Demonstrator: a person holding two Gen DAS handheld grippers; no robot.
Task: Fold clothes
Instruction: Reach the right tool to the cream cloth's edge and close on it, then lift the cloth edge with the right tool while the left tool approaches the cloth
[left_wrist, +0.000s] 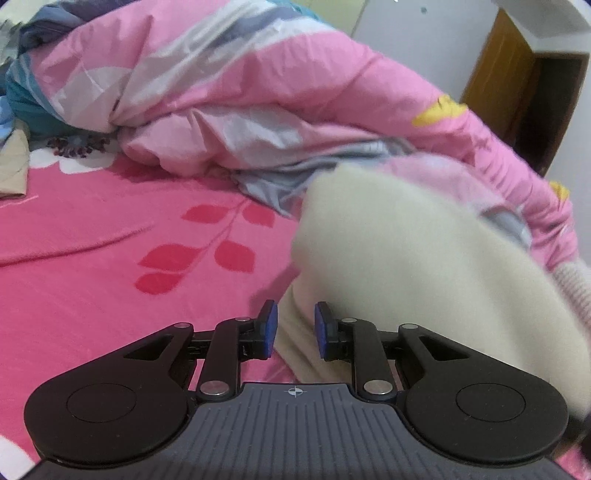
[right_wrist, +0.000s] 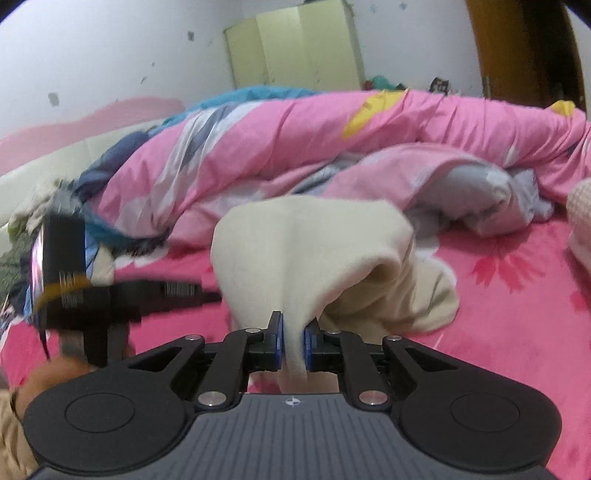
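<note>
Right wrist view had the cream garment (right_wrist: 314, 251) as its centre: a soft, limp piece of knit or fleece, bunched into a hump on the bed, with one fold of it running down between the fingers (right_wrist: 277, 341) of your right gripper (right_wrist: 293, 341). Those fingers were clenched on that fold — the blue pads pressed cloth on both sides.

Left wrist view showed the same garment blurred and lifted at the right, with a lower edge hanging between the fingers of your left gripper (left_wrist: 295, 330). A clear gap stood between the blue pads and cloth lay in it, but you could not tell whether the pads truly pinched it; they looked nearly closed rather than released.

Judging by the way it sagged, the garment was light, floppy and not slippery, so it would drape from whichever point you held and would not keep a shape by itself. Taking it at an edge or corner — a hem or shoulder seam — would likely serve better than a mid-cloth pinch, which only gathers a bunch.

Around it lay the pink floral bedsheet (left_wrist: 110, 258), and behind it a heaped pink quilt (right_wrist: 258, 140). Your other gripper's body showed blurred at the left of the right wrist view, and a pale wardrobe (right_wrist: 295, 48) stood against the far wall.
</note>
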